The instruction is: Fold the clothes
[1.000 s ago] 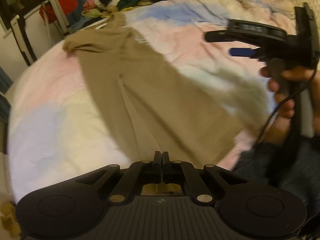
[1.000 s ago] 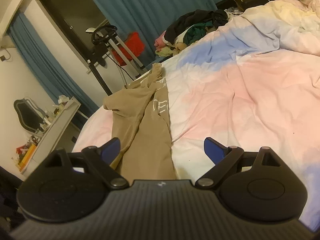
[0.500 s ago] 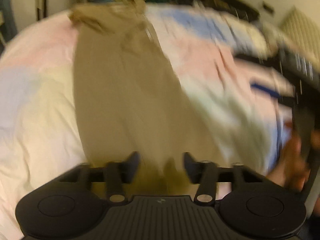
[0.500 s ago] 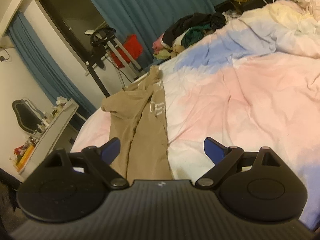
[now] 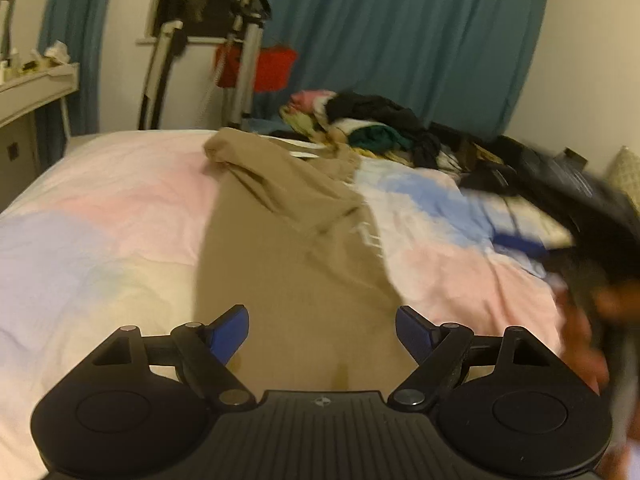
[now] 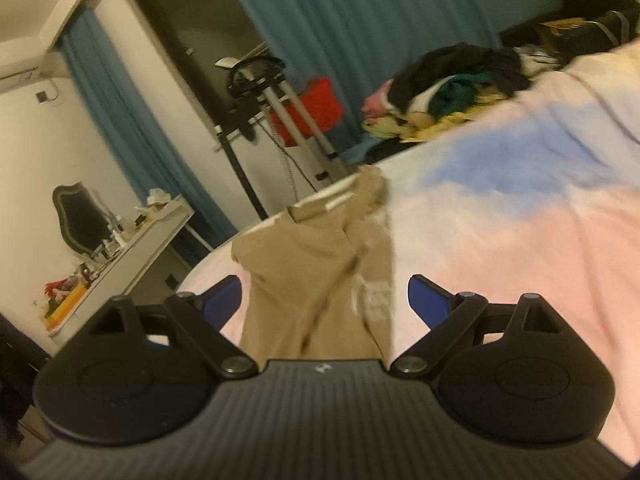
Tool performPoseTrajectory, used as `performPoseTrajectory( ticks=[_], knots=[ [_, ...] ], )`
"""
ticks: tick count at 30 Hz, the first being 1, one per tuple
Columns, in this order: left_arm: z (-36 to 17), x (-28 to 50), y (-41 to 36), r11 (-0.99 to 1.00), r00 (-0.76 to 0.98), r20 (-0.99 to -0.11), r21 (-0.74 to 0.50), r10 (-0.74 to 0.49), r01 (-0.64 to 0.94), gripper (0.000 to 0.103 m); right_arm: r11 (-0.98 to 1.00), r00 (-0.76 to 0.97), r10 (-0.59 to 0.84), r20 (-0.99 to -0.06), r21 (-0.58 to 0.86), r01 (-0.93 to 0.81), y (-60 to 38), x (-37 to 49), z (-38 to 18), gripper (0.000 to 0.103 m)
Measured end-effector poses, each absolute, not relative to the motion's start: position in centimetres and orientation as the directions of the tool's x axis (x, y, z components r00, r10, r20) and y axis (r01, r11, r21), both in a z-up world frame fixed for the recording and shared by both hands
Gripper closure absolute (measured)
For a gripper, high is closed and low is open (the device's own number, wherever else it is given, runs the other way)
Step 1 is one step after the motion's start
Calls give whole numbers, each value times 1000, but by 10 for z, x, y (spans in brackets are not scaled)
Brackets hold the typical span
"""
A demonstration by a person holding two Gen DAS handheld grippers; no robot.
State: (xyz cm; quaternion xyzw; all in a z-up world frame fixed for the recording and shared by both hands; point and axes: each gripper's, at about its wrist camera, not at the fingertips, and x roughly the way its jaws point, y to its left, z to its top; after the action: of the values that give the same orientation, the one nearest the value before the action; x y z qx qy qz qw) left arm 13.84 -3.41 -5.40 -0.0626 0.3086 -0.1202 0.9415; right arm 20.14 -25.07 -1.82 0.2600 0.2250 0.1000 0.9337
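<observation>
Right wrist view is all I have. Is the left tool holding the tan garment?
Observer: No. The left tool is open; its jaws have just been opening. The tan garment lies on the duvet between its fingers, unpinched.
Operator: Can you see my right tool from there?
Observer: Yes. The right tool shows as a dark blur at the right edge of the left wrist view, in a hand, beside the garment and not over it.

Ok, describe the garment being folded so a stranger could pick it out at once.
On the pastel bed, the tan garment lies stretched lengthwise between the open left gripper and the clothes pile. It alone is plain tan and spread flat.
</observation>
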Motion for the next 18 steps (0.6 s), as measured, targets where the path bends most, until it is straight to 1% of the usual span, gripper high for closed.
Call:
performPoseTrajectory(
  ticks=[6,7,9,13,15,16,17,18],
  knots=[
    [-81,169,-15,956,802,-542,-266,-252,122,20,879,818,358,-450,459,-132,-194,337,-31,12],
    [-84,174,-10,955,808,-535,-278,-248,109,20,884,809,362,-463,447,-140,-184,359,-34,16],
    [-92,183,1,946,808,-530,-310,-255,95,20,913,810,334,-482,379,-152,-161,399,-39,19],
    [-110,197,22,923,801,-535,-381,-268,54,20,920,816,322,-480,361,-151,-139,455,-53,19],
    [-117,202,33,902,789,-542,-429,-288,34,23,922,799,325,-507,358,-148,-132,474,-64,21],
    [-120,204,38,891,785,-541,-454,-302,30,24,923,785,329,-525,356,-148,-129,481,-69,30],
    [-123,205,43,881,787,-537,-472,-303,18,24,919,775,346,-529,358,-165,-125,484,-72,34],
    [-124,206,48,870,789,-534,-492,-304,2,25,915,764,363,-533,360,-183,-121,487,-76,49]
  ],
)
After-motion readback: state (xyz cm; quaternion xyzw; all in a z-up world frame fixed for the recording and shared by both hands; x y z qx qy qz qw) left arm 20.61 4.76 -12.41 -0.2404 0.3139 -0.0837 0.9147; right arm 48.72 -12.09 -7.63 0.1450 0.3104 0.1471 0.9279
